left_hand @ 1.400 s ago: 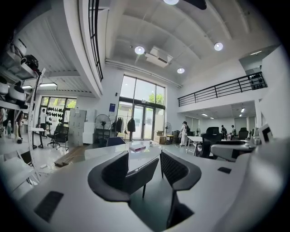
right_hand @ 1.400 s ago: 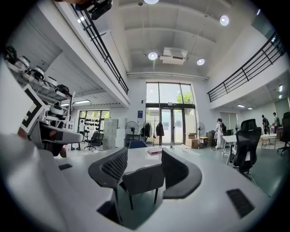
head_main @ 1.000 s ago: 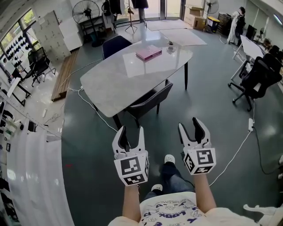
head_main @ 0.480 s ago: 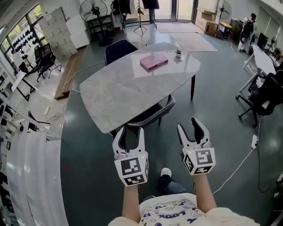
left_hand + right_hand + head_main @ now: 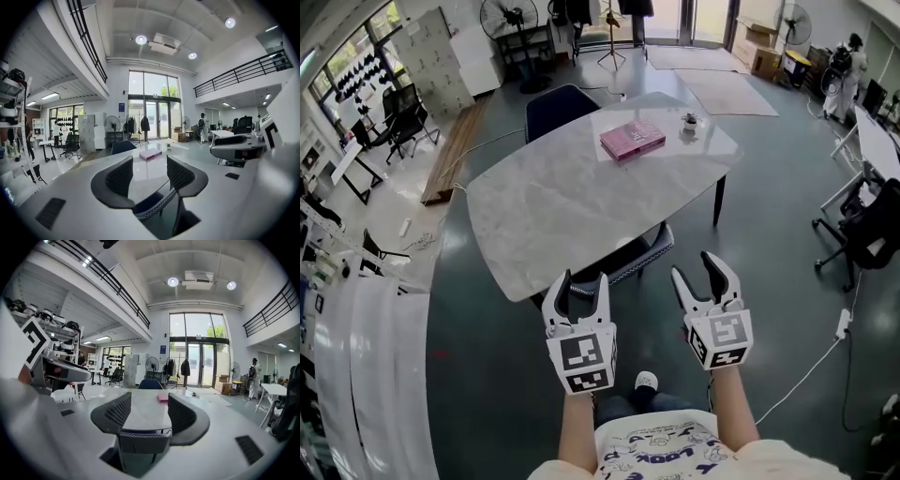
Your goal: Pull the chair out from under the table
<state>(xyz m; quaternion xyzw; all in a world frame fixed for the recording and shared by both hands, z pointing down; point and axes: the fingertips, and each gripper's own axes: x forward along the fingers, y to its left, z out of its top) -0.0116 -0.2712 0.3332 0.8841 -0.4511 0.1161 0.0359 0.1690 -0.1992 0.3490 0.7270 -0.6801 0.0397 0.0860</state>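
Note:
A dark chair point(image 5: 643, 257) with a light stitched top edge is tucked under the near side of the white marble table point(image 5: 544, 206); only its backrest shows past the table's rim. My left gripper point(image 5: 578, 287) hangs open just short of the table's edge, left of the backrest. My right gripper point(image 5: 700, 273) is open too, a little right of the backrest and clear of it. The left gripper view shows the chair point(image 5: 155, 209) low between the left gripper's point(image 5: 148, 181) spread jaws. Straight ahead in the right gripper view, the backrest point(image 5: 143, 442) stands behind the right gripper's point(image 5: 148, 416) jaws. Neither holds anything.
A pink book point(image 5: 632, 140) and a small cup point(image 5: 689, 122) lie on the table's far half. A blue chair point(image 5: 558, 105) stands at the far side. At the right are a black office chair point(image 5: 874, 234) and a white floor cable point(image 5: 811, 361). My shoe point(image 5: 646, 381) shows below.
Both grippers have moved forward toward the table, which now lies closer and larger in view. The chair's backrest has come up near the fingertips. Both pairs of jaws stay apart.

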